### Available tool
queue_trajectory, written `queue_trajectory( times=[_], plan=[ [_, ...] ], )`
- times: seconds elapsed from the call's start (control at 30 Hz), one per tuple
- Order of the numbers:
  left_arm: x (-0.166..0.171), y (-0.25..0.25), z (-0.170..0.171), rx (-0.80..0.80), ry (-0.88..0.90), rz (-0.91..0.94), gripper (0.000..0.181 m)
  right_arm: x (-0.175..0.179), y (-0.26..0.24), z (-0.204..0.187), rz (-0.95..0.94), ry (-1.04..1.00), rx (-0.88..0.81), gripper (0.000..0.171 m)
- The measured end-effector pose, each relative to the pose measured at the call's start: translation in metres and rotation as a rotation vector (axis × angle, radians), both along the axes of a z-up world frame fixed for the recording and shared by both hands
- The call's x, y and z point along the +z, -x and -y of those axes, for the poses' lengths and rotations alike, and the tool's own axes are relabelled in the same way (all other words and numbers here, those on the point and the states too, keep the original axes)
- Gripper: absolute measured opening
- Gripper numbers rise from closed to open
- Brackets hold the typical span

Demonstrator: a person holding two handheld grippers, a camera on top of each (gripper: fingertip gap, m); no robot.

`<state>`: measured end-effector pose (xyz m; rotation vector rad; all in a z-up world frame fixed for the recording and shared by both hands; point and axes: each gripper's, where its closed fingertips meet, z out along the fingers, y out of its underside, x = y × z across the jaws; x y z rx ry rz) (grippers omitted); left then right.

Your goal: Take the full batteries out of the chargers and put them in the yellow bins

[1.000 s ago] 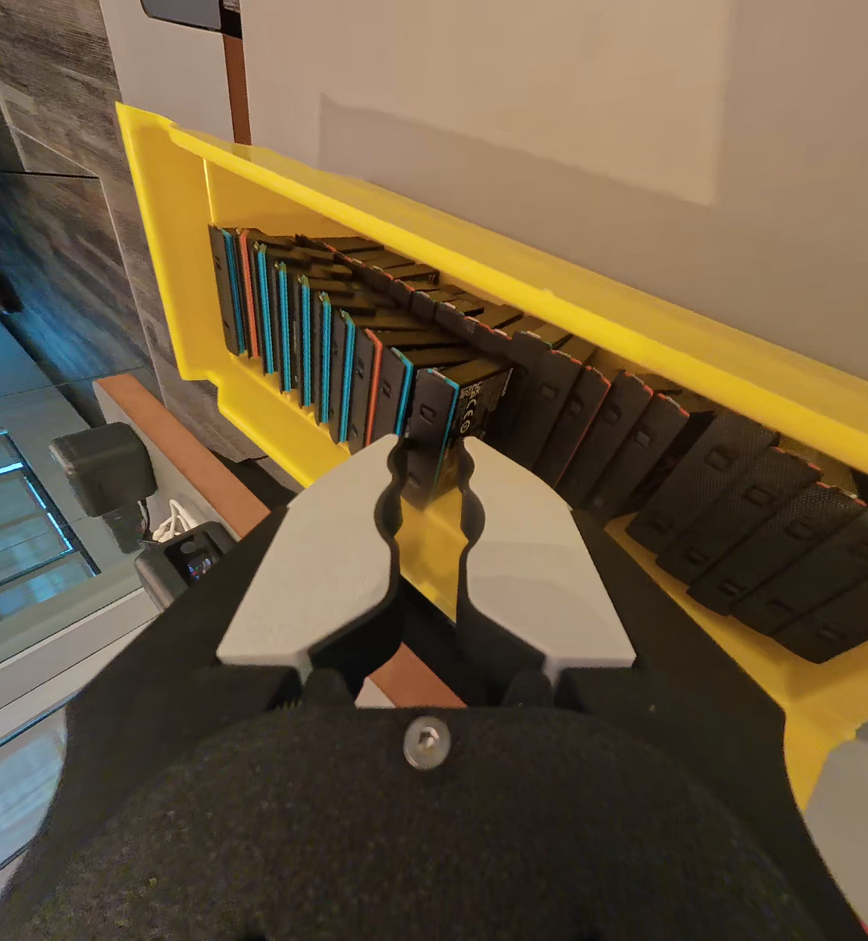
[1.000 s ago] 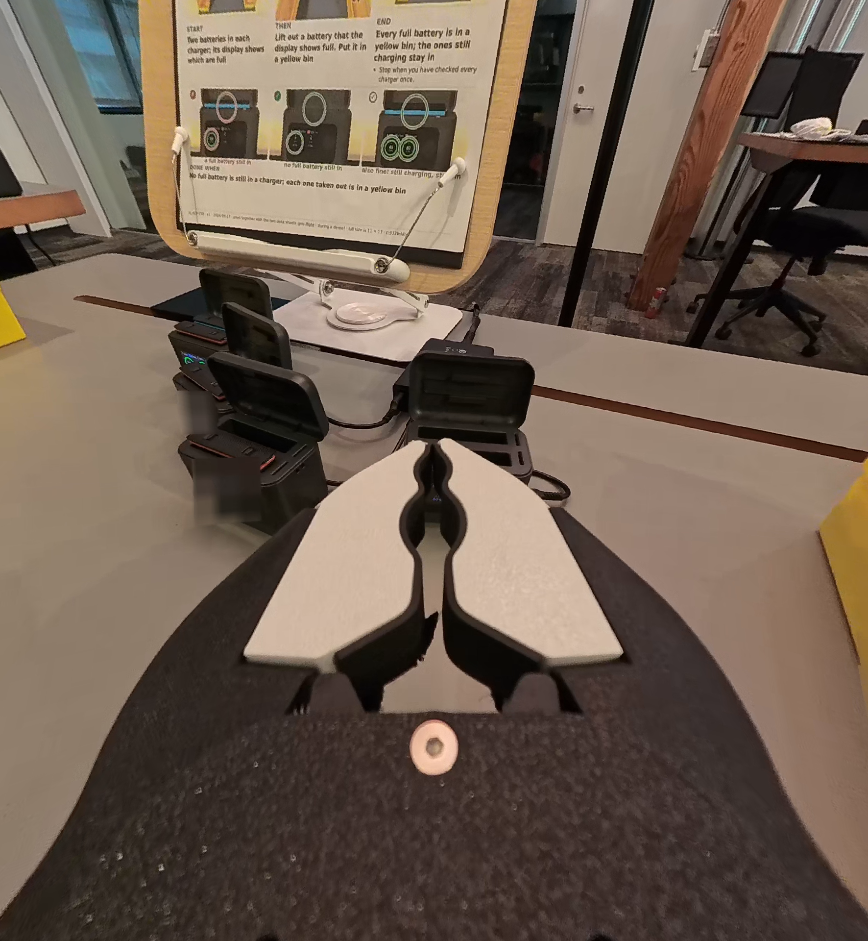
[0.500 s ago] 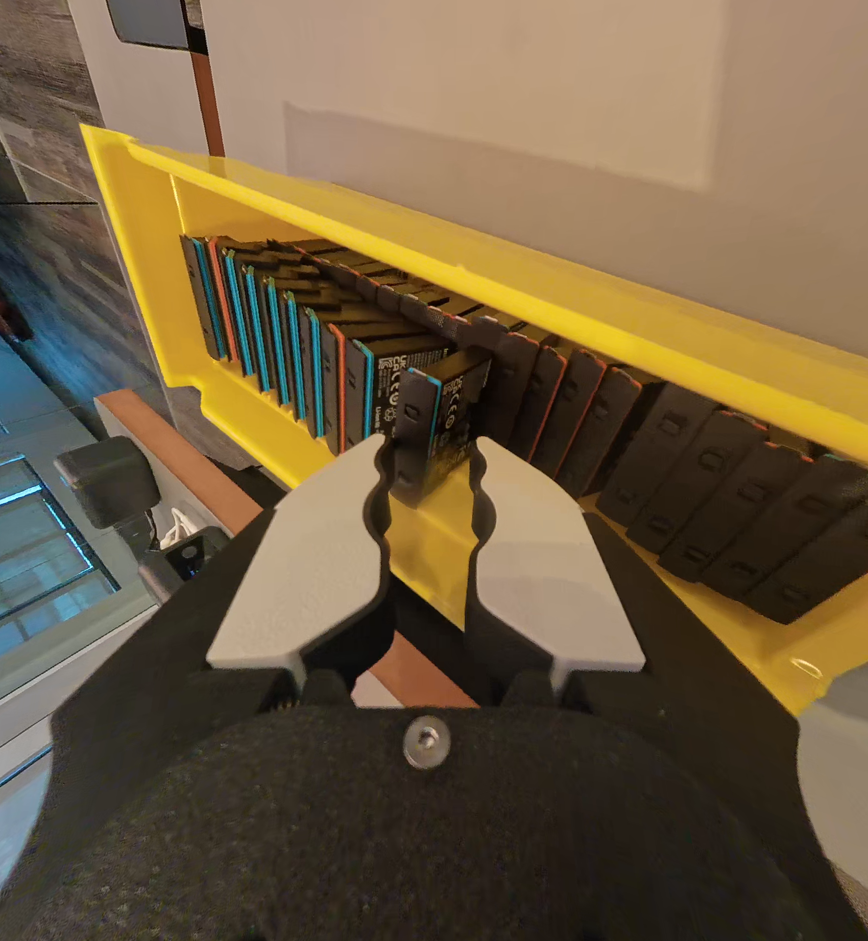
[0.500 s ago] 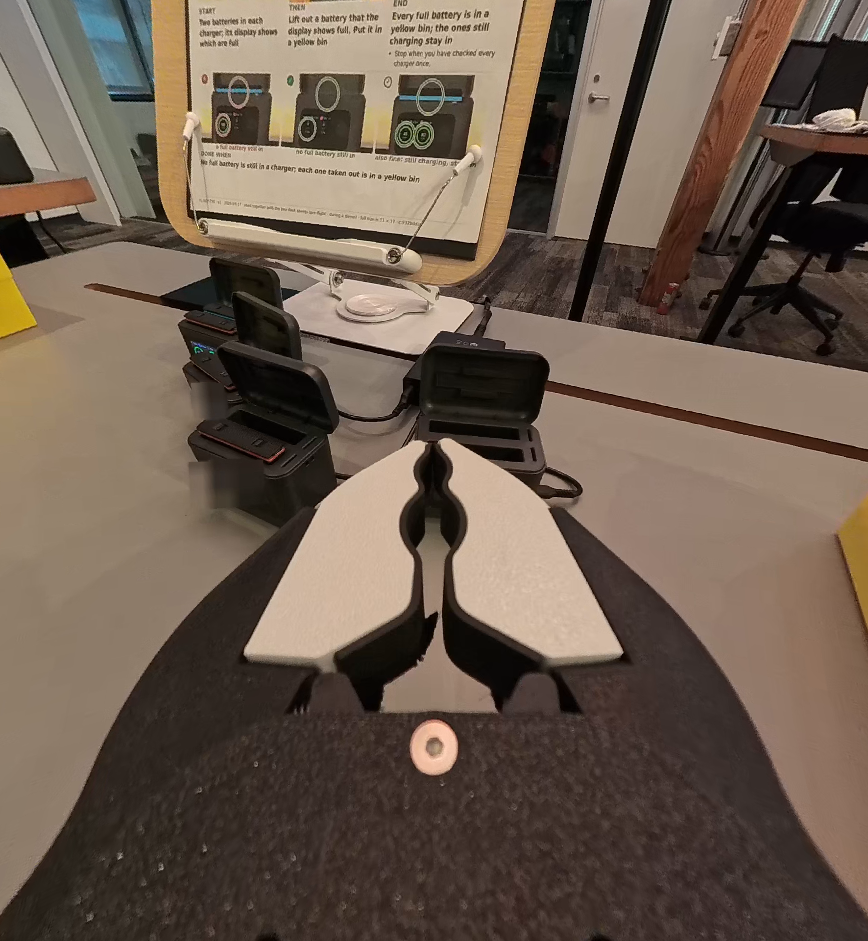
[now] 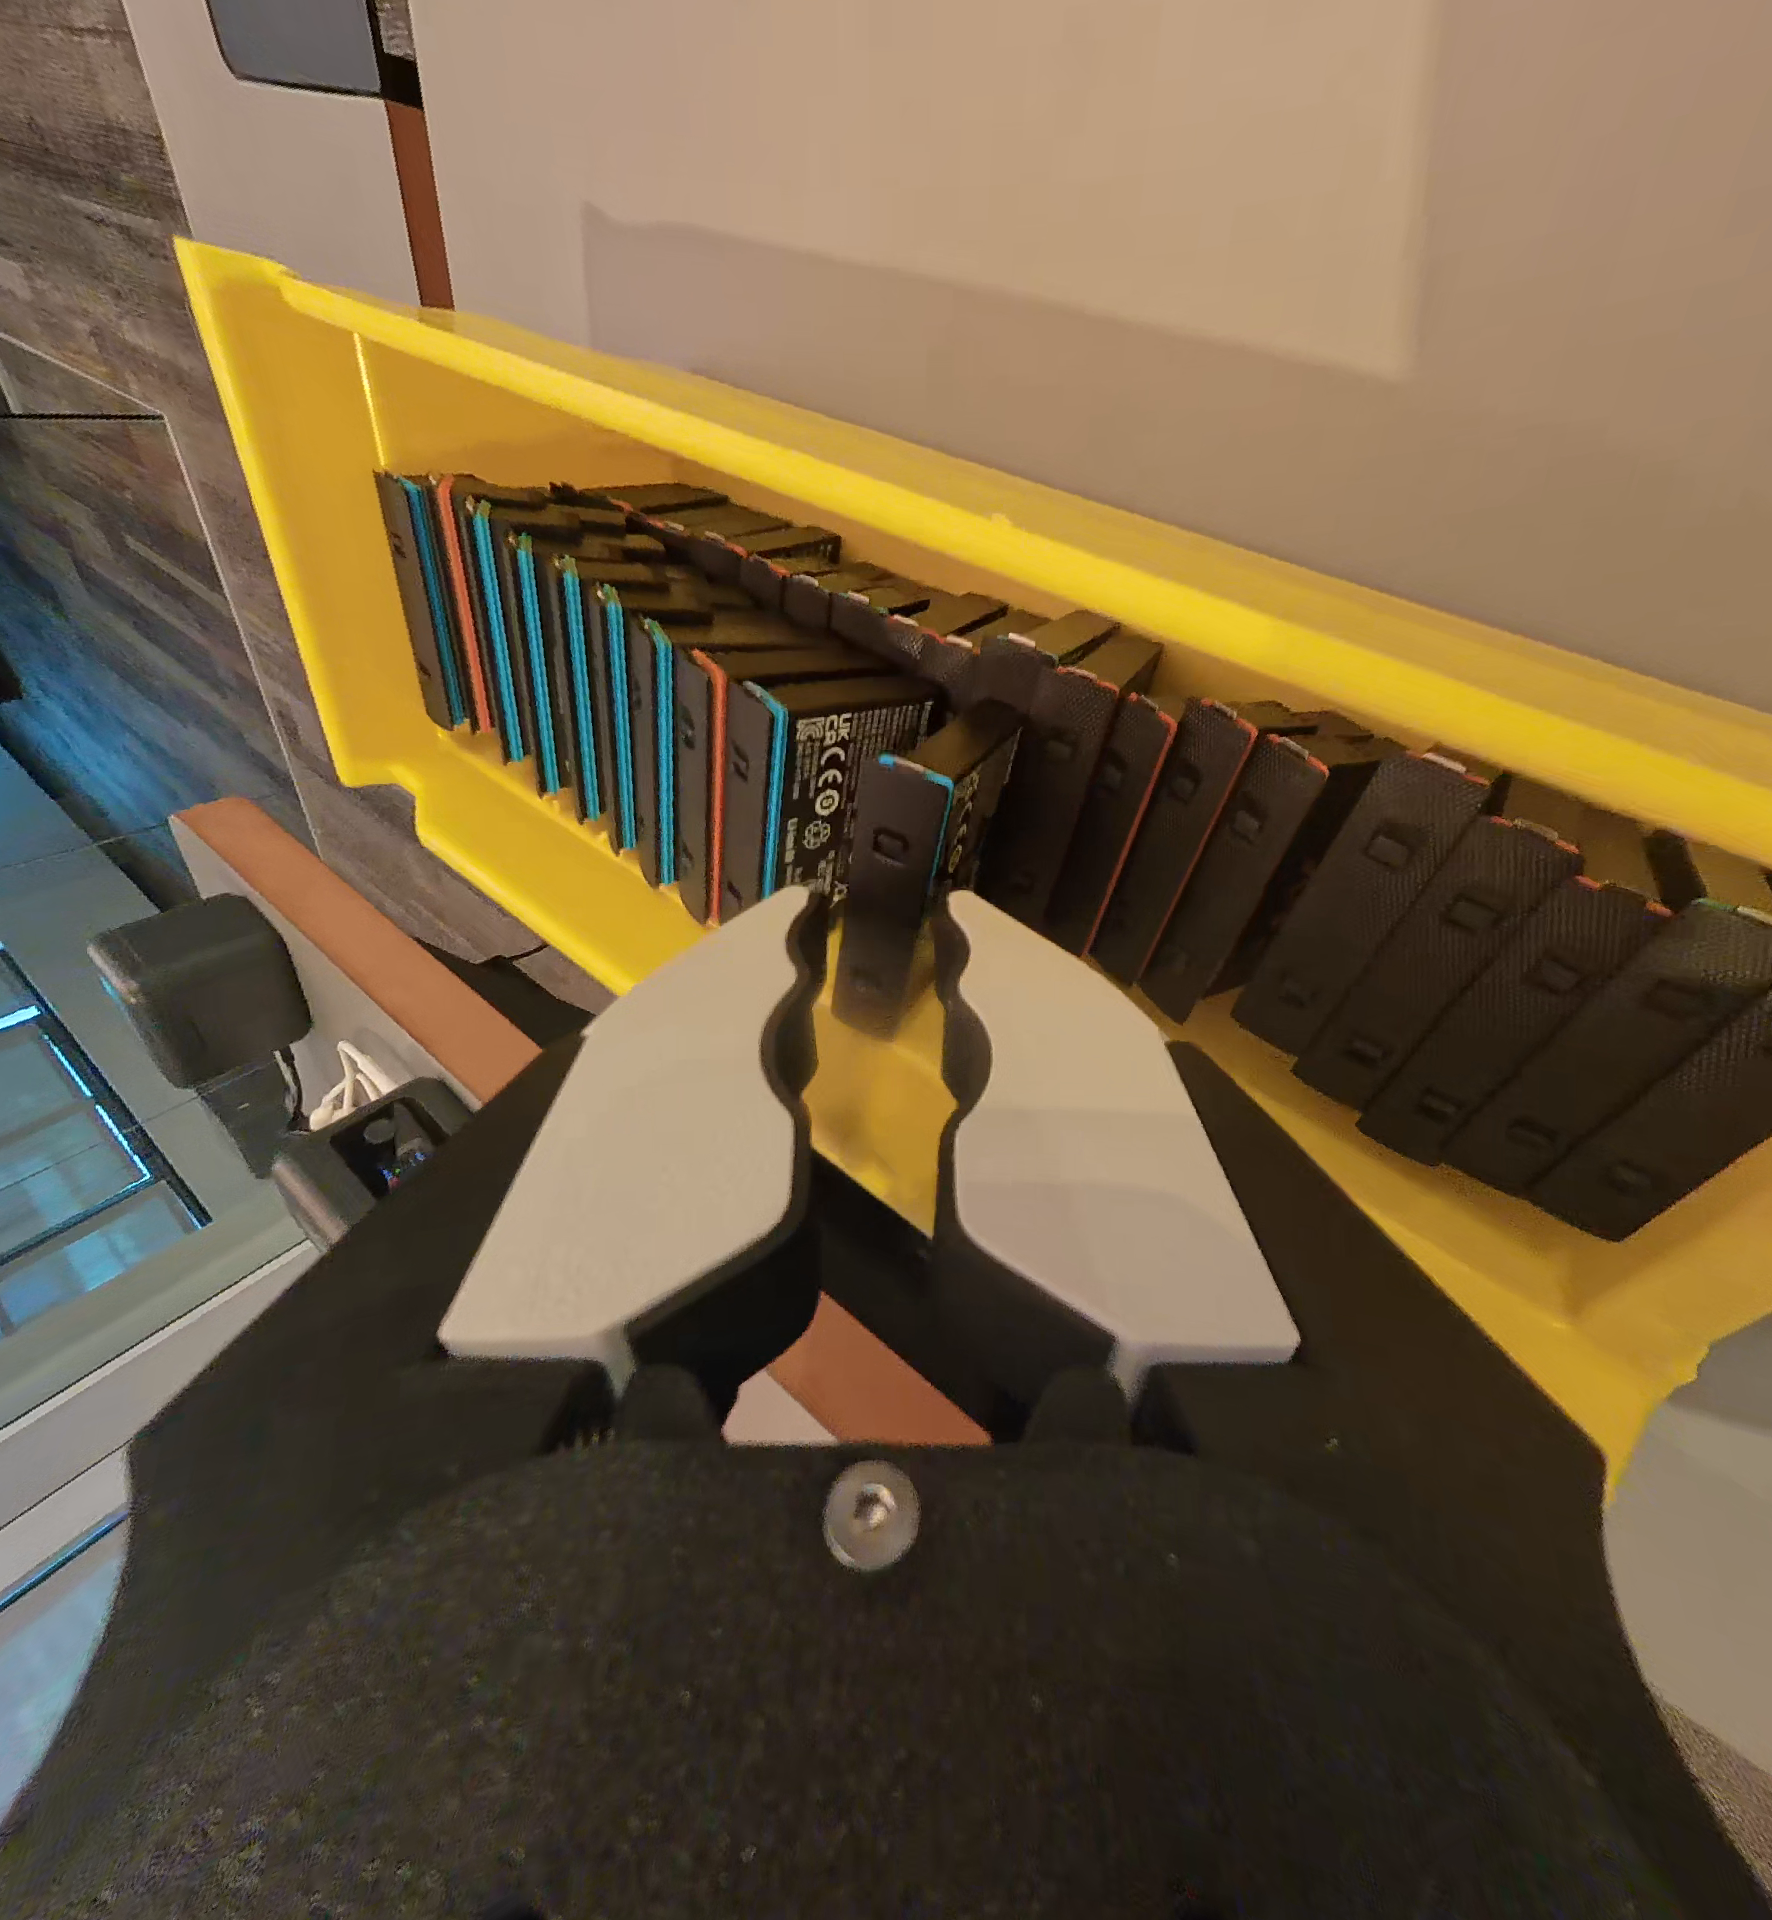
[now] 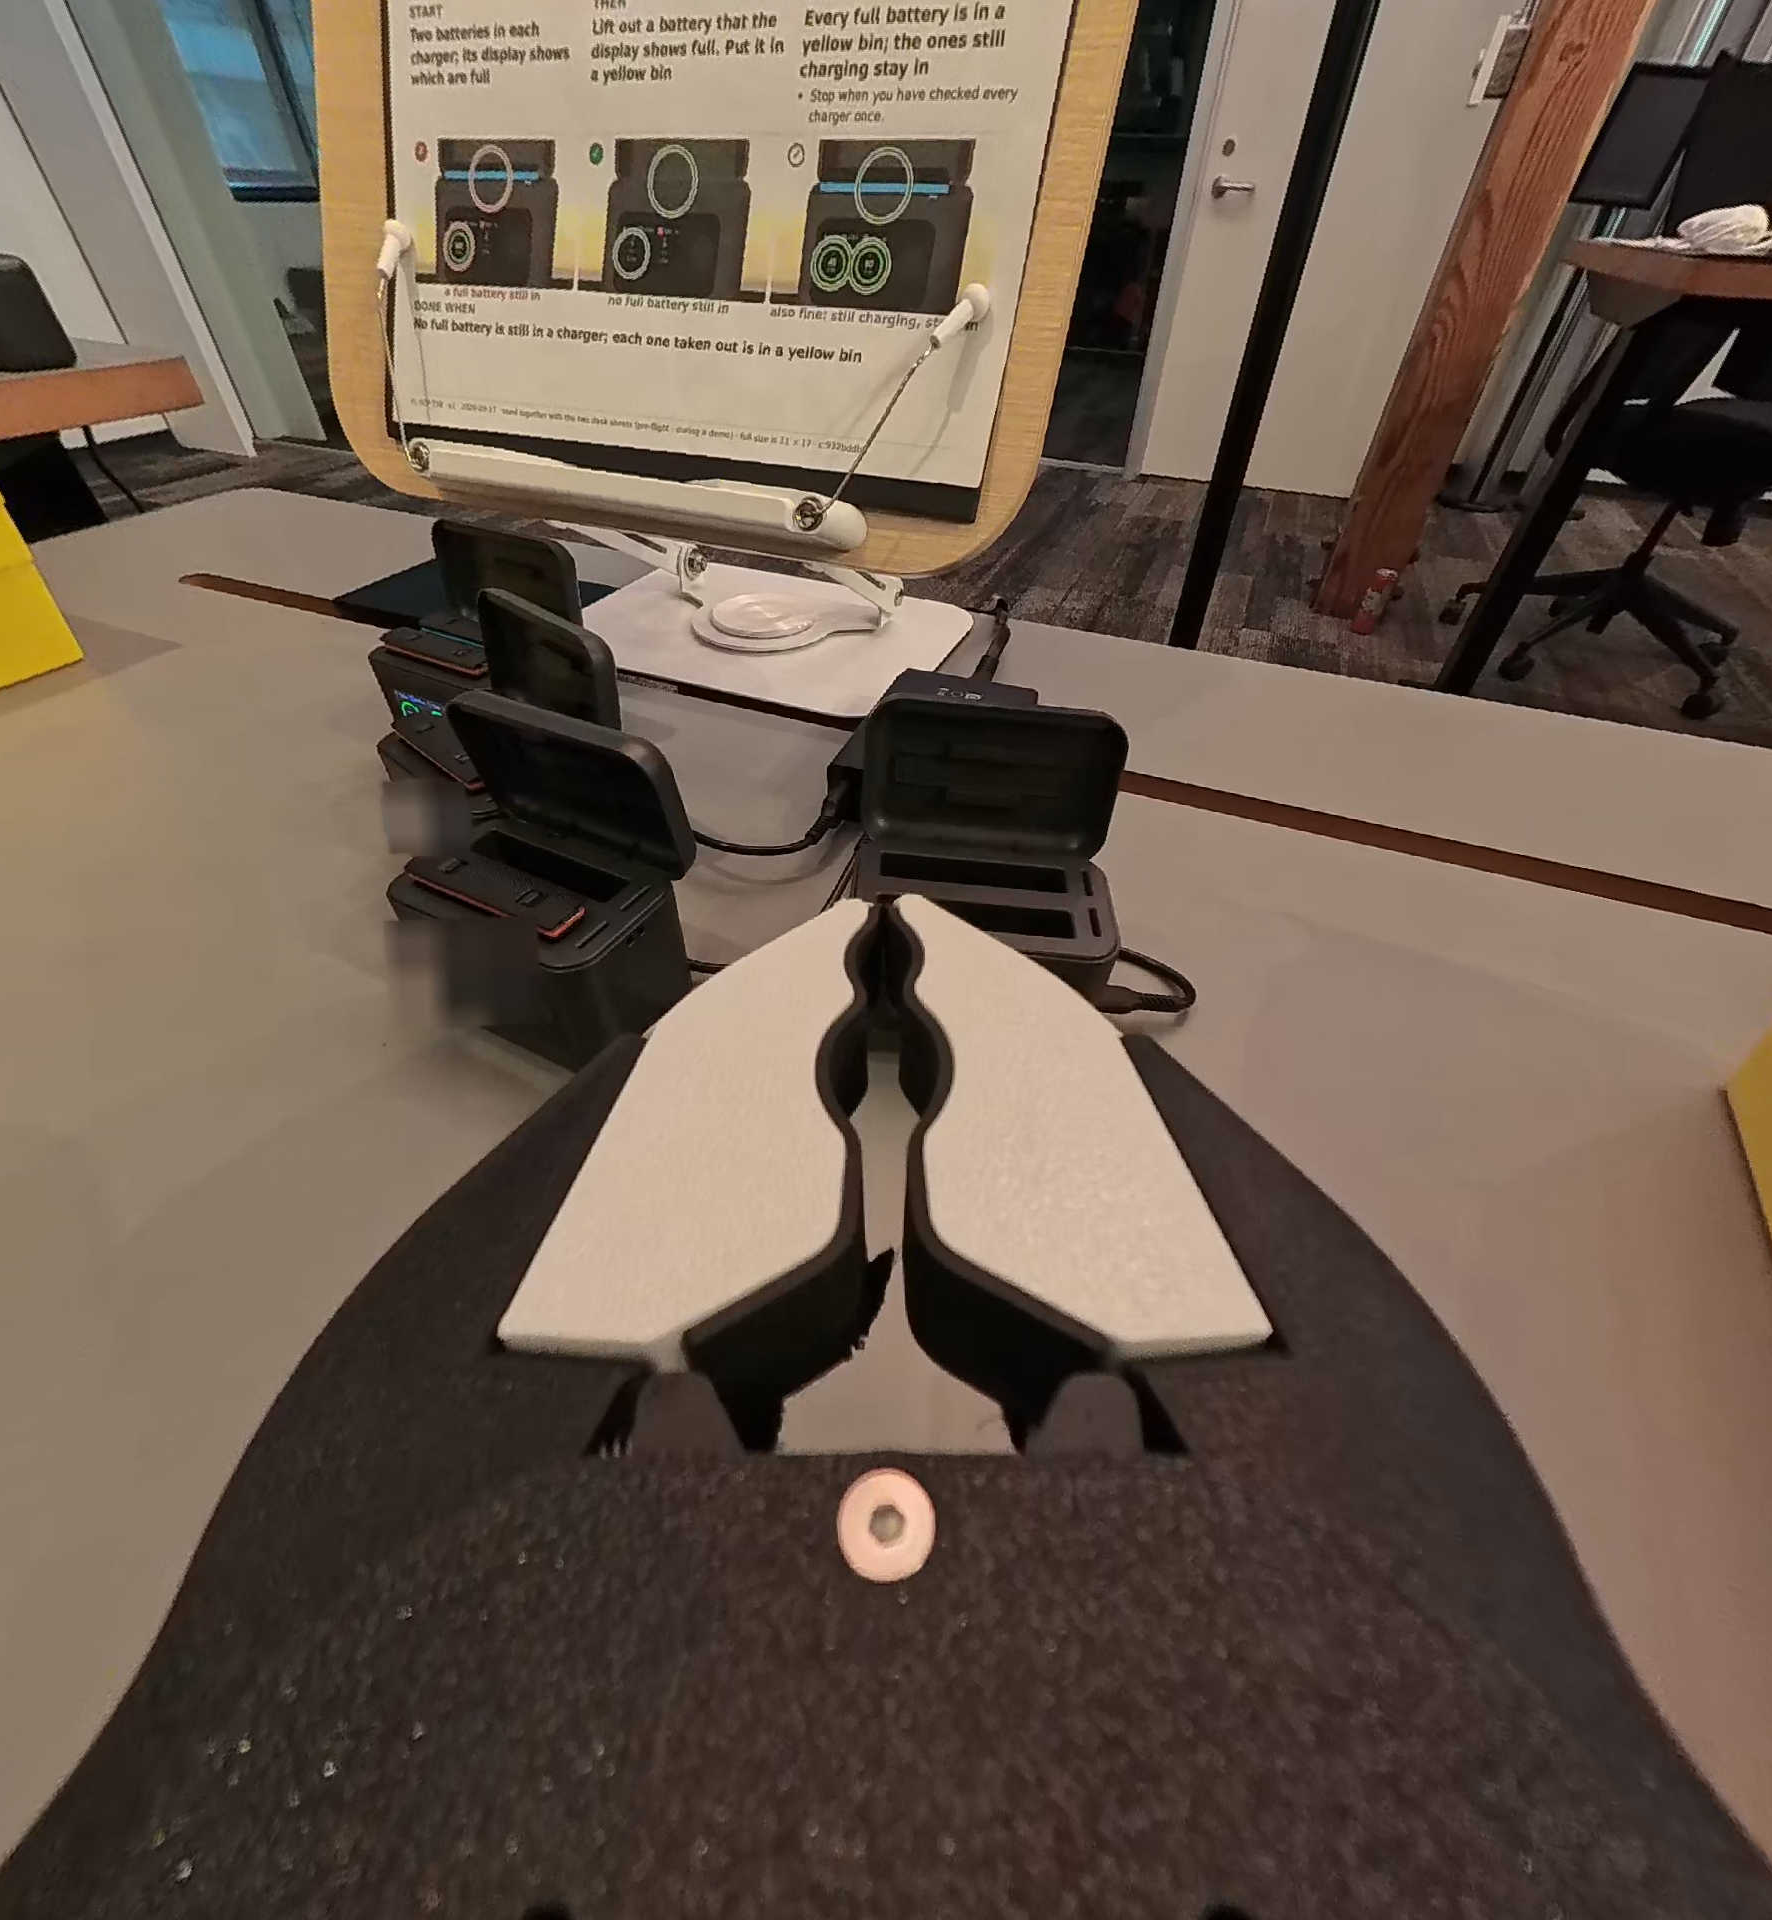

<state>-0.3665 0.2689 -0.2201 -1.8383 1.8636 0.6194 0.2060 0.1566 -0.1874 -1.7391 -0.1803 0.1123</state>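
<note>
Over yellow bin (image 5: pixel 1121 540) | left tool (image 5: pixel 877 914) parted around battery (image 5: pixel 897 873) | right tool (image 6: pixel 882 914) closed

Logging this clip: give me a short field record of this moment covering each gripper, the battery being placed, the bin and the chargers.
left gripper: open, fingers either side of a battery, gaps visible
battery: blue-edged, standing in the row inside the bin, leaning slightly
yellow bin: nearly packed with black batteries, edges blue or orange
right gripper: shut, empty, above the table
chargers: four in view, lids up
nearest right charger: slots look empty
nearest left charger: orange-edged battery still seated
table: grey
</note>
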Motion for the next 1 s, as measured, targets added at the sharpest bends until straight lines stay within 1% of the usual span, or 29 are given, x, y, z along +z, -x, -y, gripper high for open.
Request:
queue_trajectory(
  times=[0.1, 0.13, 0.2, 0.3, 0.4, 0.47, 0.53, 0.63, 0.73, 0.87, 1.0],
  plan=[
    [-0.006, -0.001, -0.001, 0.003, 0.015, -0.029, 0.026, -0.001, 0.001, 0.000, 0.002, 0.003, 0.003, 0.000],
    [-0.009, -0.001, 0.000, 0.002, 0.026, -0.043, 0.026, -0.001, 0.001, 0.000, 0.002, 0.003, 0.003, 0.000],
    [-0.016, 0.000, 0.002, 0.000, 0.053, -0.065, 0.018, 0.000, 0.001, 0.000, 0.001, 0.002, 0.003, 0.000],
    [-0.015, 0.001, 0.004, 0.001, 0.064, -0.082, 0.016, -0.001, 0.000, 0.000, -0.001, 0.003, 0.002, 0.000],
    [-0.004, 0.001, 0.006, 0.018, 0.066, -0.060, 0.016, -0.001, 0.000, 0.000, -0.002, 0.003, 0.002, 0.000],
    [0.012, 0.000, 0.006, 0.025, 0.028, -0.035, 0.016, 0.001, 0.000, 0.001, -0.002, -0.003, 0.006, 0.000],
    [0.033, -0.012, 0.007, 0.017, -0.024, 0.035, 0.016, 0.004, 0.003, 0.002, -0.001, -0.020, 0.022, 0.000],
    [0.065, -0.055, 0.018, -0.042, -0.077, 0.211, 0.016, 0.012, 0.014, 0.006, 0.022, -0.063, 0.077, 0.000],
    [0.084, -0.114, 0.040, -0.154, -0.104, 0.336, 0.016, 0.021, 0.032, 0.013, 0.080, -0.119, 0.158, 0.000],
    [0.081, -0.199, 0.079, -0.312, -0.070, 0.434, 0.016, 0.030, 0.061, 0.027, 0.197, -0.187, 0.284, 0.000],
    [0.060, -0.276, 0.115, -0.441, -0.001, 0.496, 0.016, 0.022, 0.101, 0.044, 0.320, -0.202, 0.462, 0.014]
  ],
)
